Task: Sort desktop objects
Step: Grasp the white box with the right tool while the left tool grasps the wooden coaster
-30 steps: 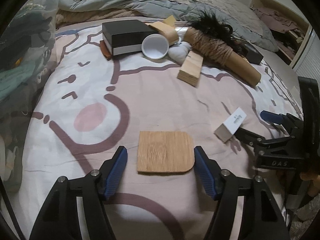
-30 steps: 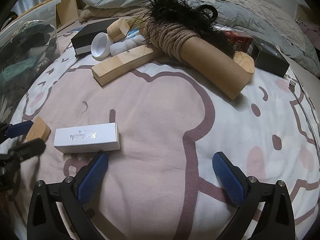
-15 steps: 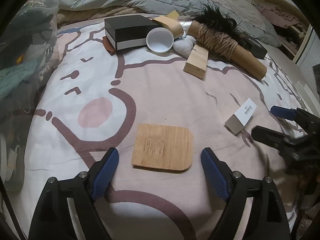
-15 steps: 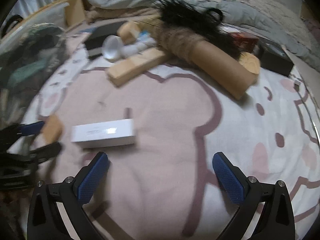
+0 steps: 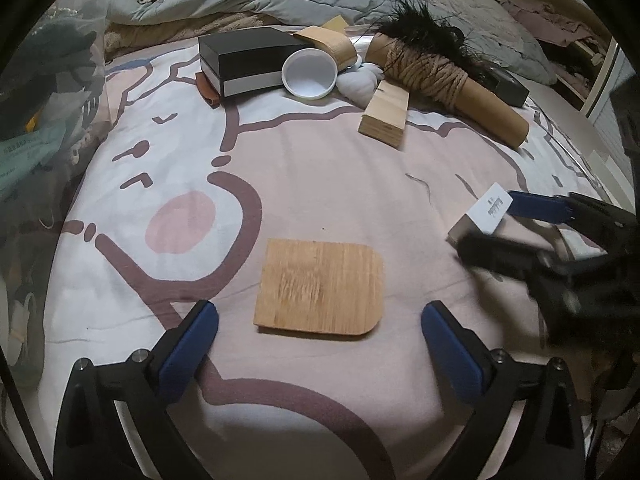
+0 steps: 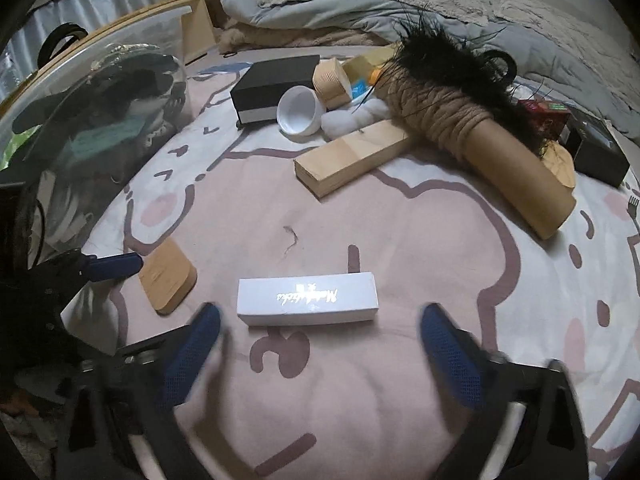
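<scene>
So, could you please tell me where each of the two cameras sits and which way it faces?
Left wrist: on the left gripper, looking down at the wooden board; its opening jaws show, empty.
Right wrist: on the right gripper, looking down at the white box; its closing jaws show, touching nothing.
Shared: board, box, wooden block, each other's gripper.

left gripper (image 5: 320, 334): black plastic arms that spread like a V
pads (image 5: 188, 350): blue, long, with a bumpy grid
screws (image 5: 138, 356): small, round, silver, near each pad
right gripper (image 6: 320, 338): same black arms, same blue pads, a bit blurry
</scene>
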`<state>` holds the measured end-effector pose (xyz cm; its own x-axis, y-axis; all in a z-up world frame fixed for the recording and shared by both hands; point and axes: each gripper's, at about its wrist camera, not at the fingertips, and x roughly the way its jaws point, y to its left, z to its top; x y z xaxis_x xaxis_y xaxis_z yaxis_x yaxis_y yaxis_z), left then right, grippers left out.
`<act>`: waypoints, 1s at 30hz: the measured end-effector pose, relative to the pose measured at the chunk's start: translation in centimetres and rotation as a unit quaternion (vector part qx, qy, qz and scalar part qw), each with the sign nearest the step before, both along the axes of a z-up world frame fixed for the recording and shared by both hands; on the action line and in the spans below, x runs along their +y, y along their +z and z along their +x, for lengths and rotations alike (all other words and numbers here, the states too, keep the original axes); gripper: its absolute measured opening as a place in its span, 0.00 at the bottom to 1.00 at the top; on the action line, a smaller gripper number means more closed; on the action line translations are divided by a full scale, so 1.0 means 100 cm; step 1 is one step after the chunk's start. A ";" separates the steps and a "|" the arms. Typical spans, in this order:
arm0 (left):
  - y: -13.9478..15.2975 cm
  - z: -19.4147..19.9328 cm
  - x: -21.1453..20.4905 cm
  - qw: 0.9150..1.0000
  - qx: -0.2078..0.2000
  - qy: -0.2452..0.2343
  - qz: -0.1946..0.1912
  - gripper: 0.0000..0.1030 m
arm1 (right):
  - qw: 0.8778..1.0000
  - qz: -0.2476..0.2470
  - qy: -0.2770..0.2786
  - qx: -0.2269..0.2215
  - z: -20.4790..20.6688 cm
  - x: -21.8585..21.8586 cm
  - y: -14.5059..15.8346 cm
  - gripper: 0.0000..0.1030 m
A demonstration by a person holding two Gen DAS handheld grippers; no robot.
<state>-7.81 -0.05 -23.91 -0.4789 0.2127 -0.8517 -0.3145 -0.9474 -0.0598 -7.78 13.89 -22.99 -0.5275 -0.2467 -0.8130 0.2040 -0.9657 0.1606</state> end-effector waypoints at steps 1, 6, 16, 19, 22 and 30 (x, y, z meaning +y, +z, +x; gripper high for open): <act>0.000 0.000 0.000 1.000 0.001 0.000 -0.001 0.99 | 1.000 -0.001 -0.004 0.000 0.000 0.001 0.000 0.72; 0.001 0.000 -0.002 1.000 0.002 0.002 0.007 1.00 | 1.000 0.012 -0.012 0.002 0.003 0.008 0.005 0.64; 0.008 -0.005 -0.018 0.996 -0.009 0.031 0.081 0.99 | 0.999 0.032 -0.036 -0.013 0.006 0.027 0.002 0.64; 0.010 -0.006 -0.020 0.995 -0.009 0.033 0.091 0.97 | 0.999 0.033 -0.038 -0.013 0.006 0.026 0.002 0.64; 0.011 -0.005 -0.015 0.998 0.002 0.024 0.066 0.89 | 0.999 0.038 -0.036 -0.012 0.006 0.025 0.002 0.64; 0.010 -0.004 -0.008 1.000 0.015 0.006 0.027 0.73 | 0.999 0.040 -0.035 -0.012 0.006 0.024 0.001 0.64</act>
